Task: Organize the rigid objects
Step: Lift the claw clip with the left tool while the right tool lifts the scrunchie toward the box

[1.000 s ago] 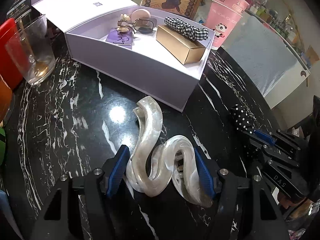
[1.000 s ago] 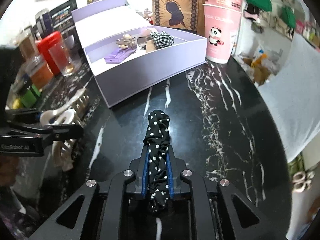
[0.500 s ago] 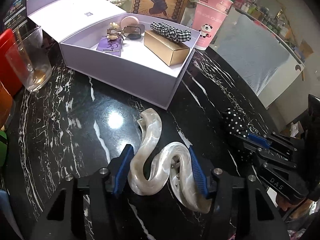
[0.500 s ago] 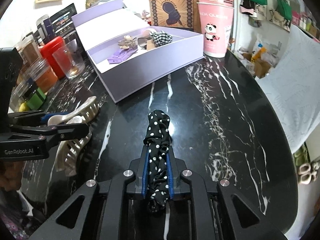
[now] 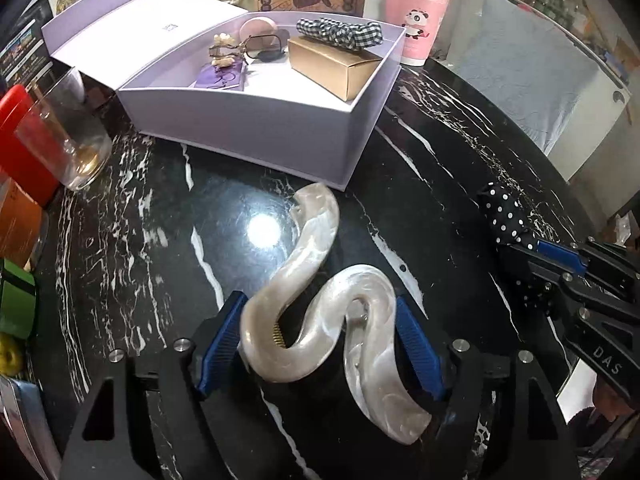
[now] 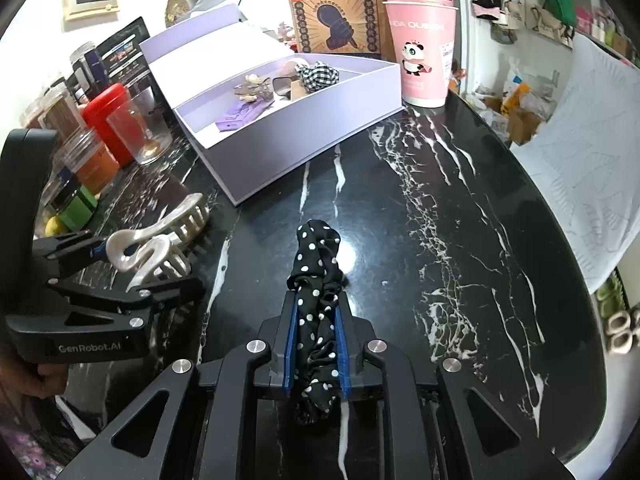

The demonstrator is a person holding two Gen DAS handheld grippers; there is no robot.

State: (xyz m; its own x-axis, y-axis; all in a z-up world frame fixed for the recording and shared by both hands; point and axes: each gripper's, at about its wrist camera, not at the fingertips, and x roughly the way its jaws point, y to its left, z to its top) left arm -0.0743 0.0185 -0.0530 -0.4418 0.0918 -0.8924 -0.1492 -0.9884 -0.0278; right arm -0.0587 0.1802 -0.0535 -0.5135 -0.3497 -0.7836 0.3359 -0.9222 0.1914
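My left gripper is shut on a pearly white wavy hair claw and holds it above the black marble table; it also shows in the right wrist view. My right gripper is shut on a black polka-dot scrunchie, which also shows in the left wrist view. An open lilac box stands beyond both, holding a gold box, a checked scrunchie, a purple pouch and small accessories.
A glass and a red canister stand left of the box, with several jars behind. Stacked pink panda cups and a printed paper bag stand behind the box. The table edge curves on the right.
Both grippers have lifted and pulled back a little with their objects still held. The box looks farther away and lower in both views.
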